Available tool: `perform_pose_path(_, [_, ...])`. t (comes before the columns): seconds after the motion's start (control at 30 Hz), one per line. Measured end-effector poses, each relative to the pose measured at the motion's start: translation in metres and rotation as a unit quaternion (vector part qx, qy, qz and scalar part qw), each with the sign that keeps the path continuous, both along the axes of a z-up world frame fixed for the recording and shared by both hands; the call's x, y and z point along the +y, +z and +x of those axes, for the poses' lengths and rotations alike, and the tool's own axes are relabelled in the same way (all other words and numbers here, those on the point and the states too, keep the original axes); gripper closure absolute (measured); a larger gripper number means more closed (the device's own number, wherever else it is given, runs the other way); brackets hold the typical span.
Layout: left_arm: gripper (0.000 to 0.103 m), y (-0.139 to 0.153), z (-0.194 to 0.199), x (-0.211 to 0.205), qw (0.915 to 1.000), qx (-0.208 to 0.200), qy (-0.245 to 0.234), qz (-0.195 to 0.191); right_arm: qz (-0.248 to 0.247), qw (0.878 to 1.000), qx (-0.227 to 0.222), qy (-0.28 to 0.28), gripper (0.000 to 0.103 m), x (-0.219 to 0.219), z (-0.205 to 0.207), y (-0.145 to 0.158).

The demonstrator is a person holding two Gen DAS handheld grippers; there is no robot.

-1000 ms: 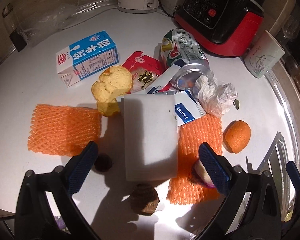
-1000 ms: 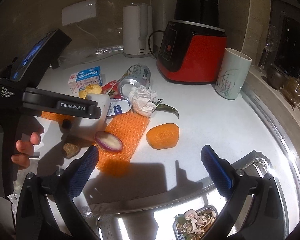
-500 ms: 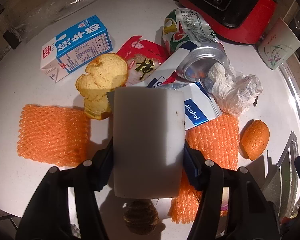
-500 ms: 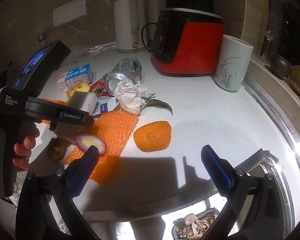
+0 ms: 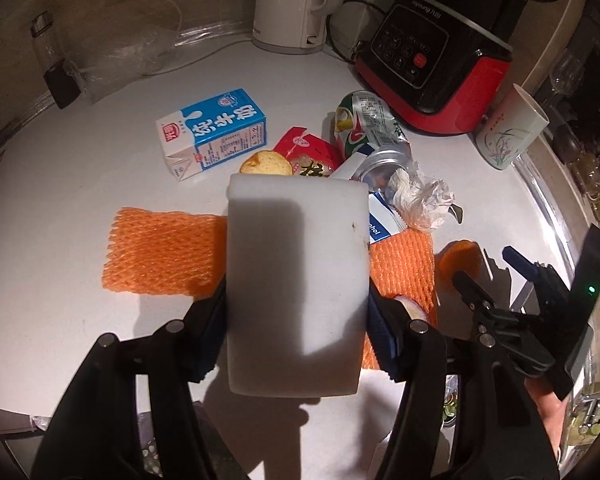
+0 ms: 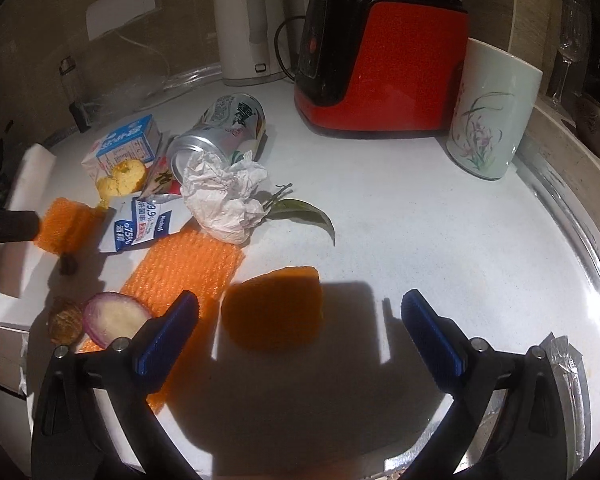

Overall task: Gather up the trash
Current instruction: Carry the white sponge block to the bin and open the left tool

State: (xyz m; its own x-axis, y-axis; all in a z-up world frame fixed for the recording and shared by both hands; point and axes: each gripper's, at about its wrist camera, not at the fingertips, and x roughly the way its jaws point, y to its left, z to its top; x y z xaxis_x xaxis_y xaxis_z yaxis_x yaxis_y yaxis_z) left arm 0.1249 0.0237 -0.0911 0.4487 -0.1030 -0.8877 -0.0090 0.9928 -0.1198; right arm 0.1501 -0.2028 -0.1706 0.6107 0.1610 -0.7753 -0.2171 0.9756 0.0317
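Observation:
My left gripper (image 5: 296, 300) is shut on a white foam block (image 5: 296, 280) and holds it above the counter. The same block (image 6: 24, 208) shows at the left edge of the right wrist view. Under it lie two orange foam nets (image 5: 164, 256), a milk carton (image 5: 212, 134), a drink can (image 5: 370, 132), a crumpled tissue (image 5: 420, 196) and a red wrapper (image 5: 308, 152). My right gripper (image 6: 300, 308) hangs low over an orange peel (image 6: 276, 308). Its jaws are closing with the peel between them, and the pads do not touch it.
A red blender base (image 6: 380, 60), a white kettle (image 6: 244, 24) and a ceramic cup (image 6: 492, 116) stand at the back. An onion slice (image 6: 116, 316), a brown husk (image 6: 64, 324), a leaf (image 6: 308, 212) and an alcohol wipe packet (image 6: 140, 224) lie nearby. The steel sink rim (image 6: 580, 240) runs along the right.
My left gripper closed on the white block and lifted it off the counter. My right gripper came down and forward over the orange peel, and its jaws narrowed a little.

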Motion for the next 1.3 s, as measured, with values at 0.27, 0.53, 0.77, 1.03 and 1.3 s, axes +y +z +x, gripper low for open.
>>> perform_pose_path(0.27, [0.043, 0.012, -0.04, 0.027, 0.9996, -0.014, 0.022, 0.01, 0.012, 0.999, 0.006, 0.034, 0.058, 0.005, -0.001, -0.006])
perform_pose_path(0.53, [0.043, 0.017, -0.079, 0.064, 0.9982, -0.022, 0.052, 0.02, 0.054, 0.998, 0.009, 0.021, 0.082, -0.006, -0.01, -0.002])
perform_pose_path(0.77, [0.043, 0.026, -0.125, 0.087, 0.9983, -0.033, 0.042, 0.02, 0.062, 0.997, -0.028, 0.043, 0.083, 0.011, -0.056, 0.045])
perform_pose_path(1.03, [0.043, 0.016, -0.192, 0.111, 0.9994, -0.026, 0.001, 0.023, 0.088, 0.986, -0.035, 0.135, 0.083, 0.095, -0.162, 0.086])
perform_pose_path(1.3, [0.043, -0.035, -0.237, 0.134, 0.9973, 0.027, -0.068, 0.008, 0.102, 0.984, 0.005, 0.144, 0.083, 0.173, -0.24, 0.073])
